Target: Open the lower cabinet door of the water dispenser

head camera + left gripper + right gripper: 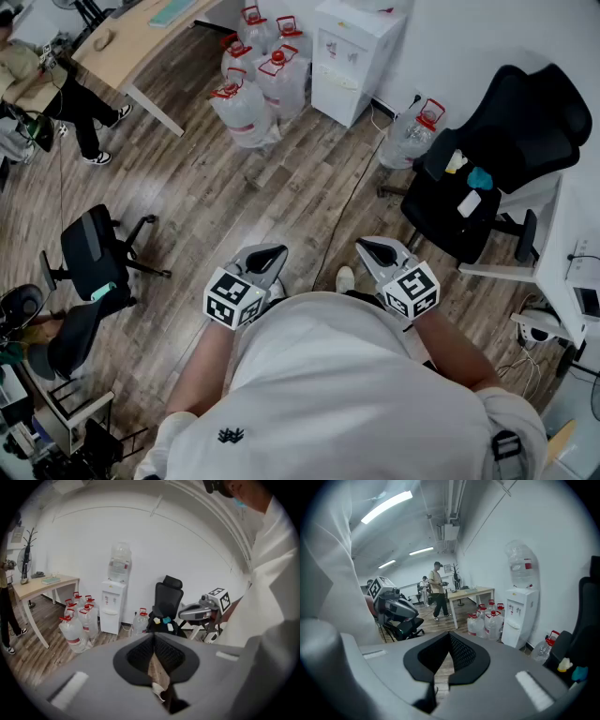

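The water dispenser [349, 58] stands against the white wall [469, 47] at the far side of the room, well apart from you. A clear bottle [120, 562] sits upended on top of it. Its lower cabinet door [110, 620] looks closed, flush with the white front. Just beside the dispenser, on your left, a cluster of water jugs [255, 80] with red caps stands on the wooden floor [206, 197]. One more jug [412, 131] stands on its other side, near a black office chair [497, 155] that has a few small items on its seat. A dark cable [349, 202] runs across the floor from the wall toward your feet.

Farther left, a wooden desk [141, 37] angles away from the jugs, and a seated person [70, 98] is next to it. A second black chair [94, 267] stands on the floor to your left.

You hold both grippers close in front of your body, side by side and apart from each other, each tilted somewhat downward and aimed toward the dispenser. Your left gripper [267, 256] is clenched, its pads meeting at the tips with nothing between them. Your right gripper [379, 251] is likewise clamped together and empty. Neither one touches the dispenser or anything else.
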Demonstrator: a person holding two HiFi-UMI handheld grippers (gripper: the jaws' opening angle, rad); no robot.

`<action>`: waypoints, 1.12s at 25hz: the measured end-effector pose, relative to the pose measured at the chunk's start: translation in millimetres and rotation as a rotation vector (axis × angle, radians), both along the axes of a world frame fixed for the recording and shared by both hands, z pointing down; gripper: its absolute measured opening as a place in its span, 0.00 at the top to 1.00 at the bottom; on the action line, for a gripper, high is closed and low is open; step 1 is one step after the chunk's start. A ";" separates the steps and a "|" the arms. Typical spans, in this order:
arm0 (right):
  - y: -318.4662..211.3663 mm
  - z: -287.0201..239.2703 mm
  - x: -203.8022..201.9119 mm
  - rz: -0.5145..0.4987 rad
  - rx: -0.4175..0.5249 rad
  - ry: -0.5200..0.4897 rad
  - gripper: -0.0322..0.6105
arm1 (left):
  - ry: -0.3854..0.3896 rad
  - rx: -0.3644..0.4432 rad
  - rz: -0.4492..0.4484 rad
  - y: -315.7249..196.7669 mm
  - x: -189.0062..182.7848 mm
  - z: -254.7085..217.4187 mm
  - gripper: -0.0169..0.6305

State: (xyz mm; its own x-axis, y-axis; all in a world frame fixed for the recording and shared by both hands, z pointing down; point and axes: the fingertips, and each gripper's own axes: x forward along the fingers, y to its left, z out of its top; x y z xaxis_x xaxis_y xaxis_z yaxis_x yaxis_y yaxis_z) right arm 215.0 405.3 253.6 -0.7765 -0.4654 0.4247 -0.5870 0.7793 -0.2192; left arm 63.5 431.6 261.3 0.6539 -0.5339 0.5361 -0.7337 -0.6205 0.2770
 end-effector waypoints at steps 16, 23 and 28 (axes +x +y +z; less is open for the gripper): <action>-78.6 57.4 80.8 0.037 -0.084 -0.002 0.95 | 0.002 -0.043 0.083 -70.3 107.6 15.9 0.88; -171.8 96.4 48.0 0.126 -0.136 0.087 0.95 | 0.030 -0.024 0.179 -168.2 58.1 28.7 0.88; -246.4 123.5 22.1 0.218 -0.164 0.150 0.89 | -0.005 -0.042 0.320 -223.7 14.4 46.3 0.88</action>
State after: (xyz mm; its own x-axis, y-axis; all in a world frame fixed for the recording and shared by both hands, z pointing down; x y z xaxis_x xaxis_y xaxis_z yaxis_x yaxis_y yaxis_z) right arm 237.1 158.9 377.1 -0.5884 -0.5299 0.6108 -0.7721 0.5925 -0.2298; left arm 77.9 208.0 307.5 0.7822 -0.2788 0.5571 -0.5045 -0.8082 0.3039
